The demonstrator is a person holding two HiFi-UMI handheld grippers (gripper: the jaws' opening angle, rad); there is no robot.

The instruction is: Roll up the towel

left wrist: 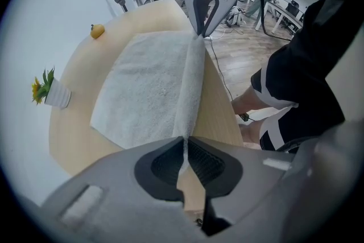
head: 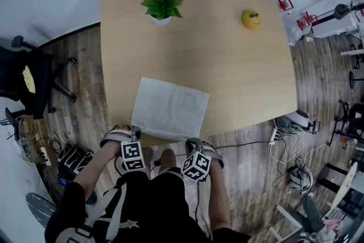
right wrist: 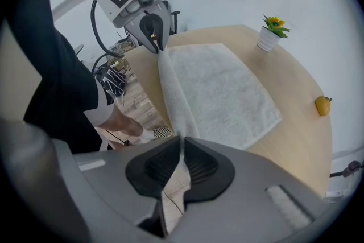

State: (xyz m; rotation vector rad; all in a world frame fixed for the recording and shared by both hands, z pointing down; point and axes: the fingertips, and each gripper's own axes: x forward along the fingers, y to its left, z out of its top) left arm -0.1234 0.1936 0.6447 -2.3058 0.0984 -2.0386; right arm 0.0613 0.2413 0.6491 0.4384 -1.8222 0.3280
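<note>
At the towel's (head: 170,108) six o'clock edge, the left gripper (head: 134,134) and right gripper (head: 193,142) each clamped a corner; its body stretched toward twelve o'clock.

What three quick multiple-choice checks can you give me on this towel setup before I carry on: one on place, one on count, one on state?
1. Where does the towel lie on the table?
A. At the far edge
B. At the near edge, by the person
C. Draped over the right side

2. How many other things stand on the table?
A. One
B. Four
C. Two

3. How do the left hand-held gripper and right hand-held gripper stand?
A. Both shut on the towel's near edge
B. Both open above the towel
C. One shut, one away from the towel

Answers:
1 B: the head view shows the towel at the edge nearest the person.
2 C: only the potted plant and the yellow fruit stand there.
3 A: each gripper view shows cloth pinched between its jaws.
</note>
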